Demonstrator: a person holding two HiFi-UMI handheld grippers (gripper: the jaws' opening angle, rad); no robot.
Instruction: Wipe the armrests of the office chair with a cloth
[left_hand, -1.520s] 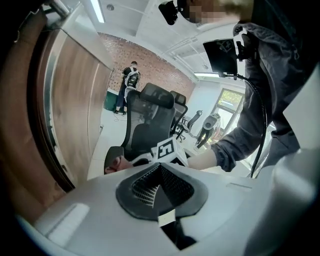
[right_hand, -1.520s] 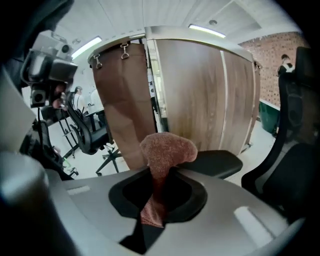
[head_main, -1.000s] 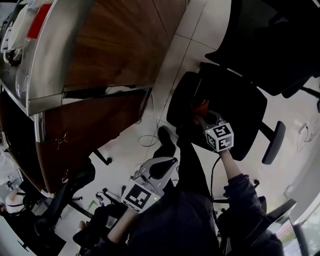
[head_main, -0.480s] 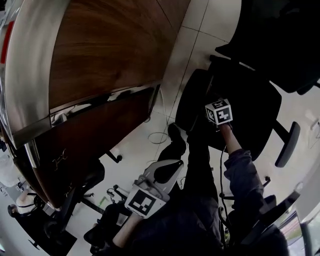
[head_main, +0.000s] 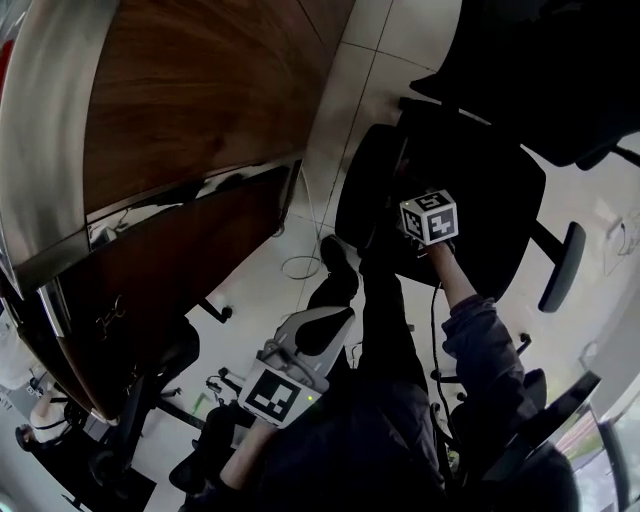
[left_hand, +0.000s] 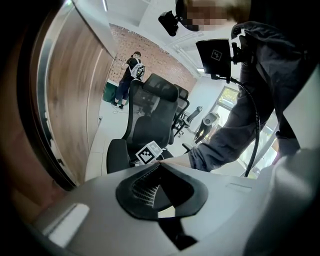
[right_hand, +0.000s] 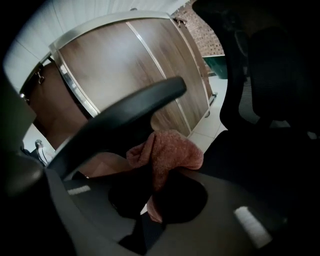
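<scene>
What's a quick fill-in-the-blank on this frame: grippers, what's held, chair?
1. The right gripper is shut on a pink ____.
2. Between the left gripper's jaws there is ____.
3. The long black bar just above the pink thing in the right gripper view is the office chair's ____.

Missing words: cloth; nothing; armrest.

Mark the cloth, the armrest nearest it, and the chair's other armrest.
Pink fuzzy cloth (right_hand: 167, 150), right gripper view: on its bunched middle.
Black curved plastic armrest (right_hand: 125, 116), right gripper view: halfway along its pad.
Other black armrest (head_main: 562, 268), head view: middle of its pad.
</scene>
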